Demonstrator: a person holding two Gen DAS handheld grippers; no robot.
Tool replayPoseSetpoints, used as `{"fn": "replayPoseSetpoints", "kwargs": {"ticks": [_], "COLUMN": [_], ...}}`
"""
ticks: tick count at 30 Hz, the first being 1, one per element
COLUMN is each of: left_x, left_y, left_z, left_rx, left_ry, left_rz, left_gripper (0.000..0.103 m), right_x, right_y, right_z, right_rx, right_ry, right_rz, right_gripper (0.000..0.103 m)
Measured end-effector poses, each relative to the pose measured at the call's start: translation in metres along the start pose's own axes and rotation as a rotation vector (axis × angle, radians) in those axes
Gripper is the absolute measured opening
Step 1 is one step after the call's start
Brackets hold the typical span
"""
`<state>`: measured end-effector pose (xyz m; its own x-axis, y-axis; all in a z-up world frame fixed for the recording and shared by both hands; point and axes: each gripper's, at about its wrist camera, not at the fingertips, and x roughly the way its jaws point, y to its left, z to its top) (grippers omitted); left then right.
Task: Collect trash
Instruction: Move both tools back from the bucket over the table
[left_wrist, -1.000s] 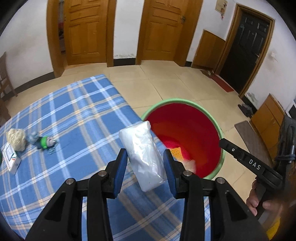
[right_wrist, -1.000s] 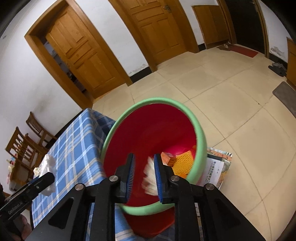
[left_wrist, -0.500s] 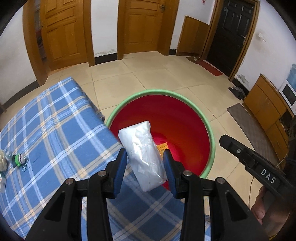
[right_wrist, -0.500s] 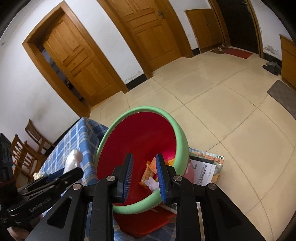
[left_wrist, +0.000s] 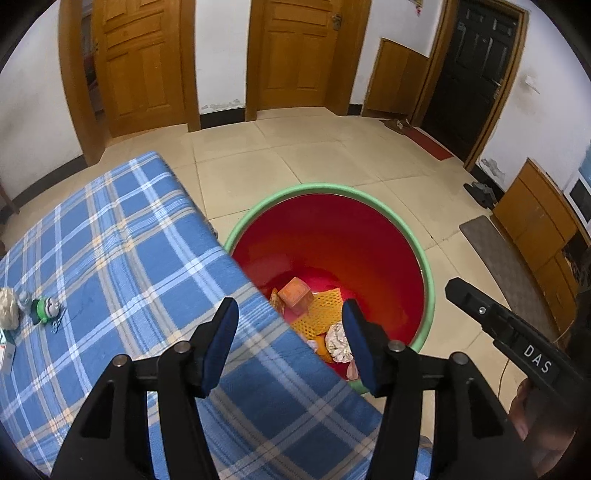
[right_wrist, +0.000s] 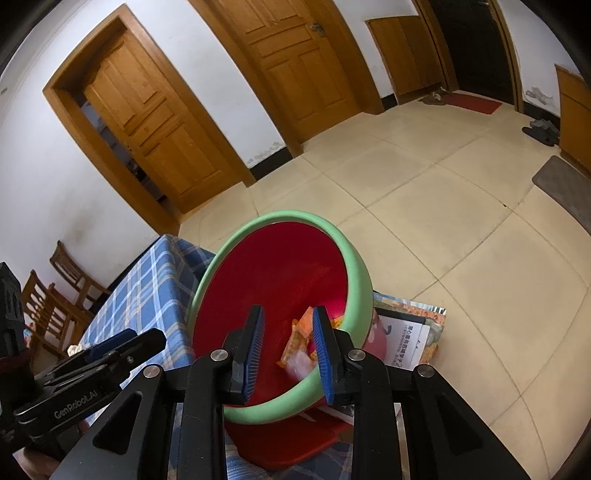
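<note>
Drop step done: left gripper (left_wrist: 290, 332) jaws have just been opening and stand empty over the bin (left_wrist: 424, 266), right gripper (right_wrist: 288, 341) parted, empty; next, fetch table (left_wrist: 110, 240) litter (left_wrist: 44, 308).

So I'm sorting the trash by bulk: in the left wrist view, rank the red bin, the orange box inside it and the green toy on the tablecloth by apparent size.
1. red bin
2. orange box
3. green toy
The box and toy look close in size; differing camera distance leaves that order unsure.
</note>
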<state>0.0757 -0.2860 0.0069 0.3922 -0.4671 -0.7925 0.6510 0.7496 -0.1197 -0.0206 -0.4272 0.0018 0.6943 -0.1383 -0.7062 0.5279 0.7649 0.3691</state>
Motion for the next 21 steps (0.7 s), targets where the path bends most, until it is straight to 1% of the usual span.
{"fn": "replayPoseSetpoints", "kwargs": {"ticks": [3, 6, 14, 21], "left_x": [-0.005, -0.011, -0.03, -0.05], "left_y": [0.009, 0.022, 0.06, 0.101], "left_z": [-0.003, -0.006, -0.017, -0.032], "left_rx": [-0.028, -0.07, -0.171, -0.257], "left_ry": [-0.005, -0.01, -0.045, -0.083], "left_rz": [0.007, 0.02, 0.06, 0.137], "left_gripper": [0.058, 0.058, 0.058, 0.058], "right_x": [-0.002, -0.003, 0.002, 0.01], "right_y": [0.007, 0.015, 0.05, 0.08], "right_z": [-0.001, -0.002, -0.012, -0.023], "right_rx": [-0.018, -0.038, -0.13, -0.199], "right_ry": [0.001, 0.003, 0.041, 0.084], "right_rz": [0.005, 0.011, 0.049, 0.09], "right_gripper": [0.029, 0.042, 0.043, 0.046]}}
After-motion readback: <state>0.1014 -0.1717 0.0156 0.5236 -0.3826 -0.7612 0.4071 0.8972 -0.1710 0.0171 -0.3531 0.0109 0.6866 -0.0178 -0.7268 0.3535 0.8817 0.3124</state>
